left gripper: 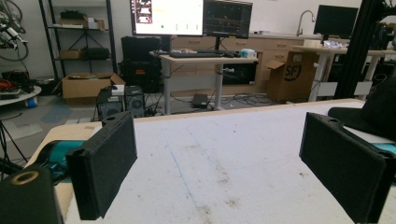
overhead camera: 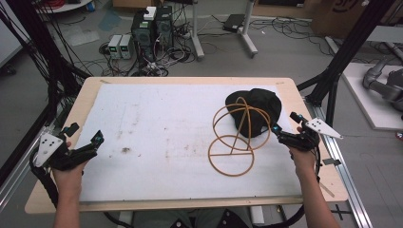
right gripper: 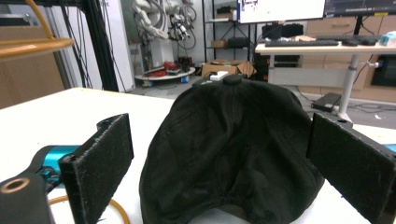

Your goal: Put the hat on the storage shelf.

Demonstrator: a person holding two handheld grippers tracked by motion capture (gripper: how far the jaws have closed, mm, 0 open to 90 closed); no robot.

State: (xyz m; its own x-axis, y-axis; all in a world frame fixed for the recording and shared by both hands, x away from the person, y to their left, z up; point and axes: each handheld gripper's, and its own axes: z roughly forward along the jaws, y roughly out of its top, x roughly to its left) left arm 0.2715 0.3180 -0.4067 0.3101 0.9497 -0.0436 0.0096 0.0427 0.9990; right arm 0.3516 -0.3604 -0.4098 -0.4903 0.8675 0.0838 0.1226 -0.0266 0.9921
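Observation:
A black cap [overhead camera: 259, 108] lies at the right back of the white mat [overhead camera: 157, 137]. A tan wire frame [overhead camera: 233, 153] of hoops stands against its near left side. My right gripper [overhead camera: 278, 134] is open just right of the cap. In the right gripper view the cap [right gripper: 229, 140] sits between the wide-apart jaws of the right gripper [right gripper: 224, 163], and the pads do not touch it. A tan hoop [right gripper: 32, 45] crosses the upper left there. My left gripper [overhead camera: 95, 143] is open at the mat's left edge. In its own view the left gripper [left gripper: 222, 154] has only bare mat between its jaws.
The wooden table [overhead camera: 57, 190] ends just beyond the mat on every side. Black frame posts [overhead camera: 340, 61] stand off the right back corner. Computers [overhead camera: 152, 28] and cables lie on the floor behind. The cap's edge [left gripper: 373, 109] shows at the right of the left gripper view.

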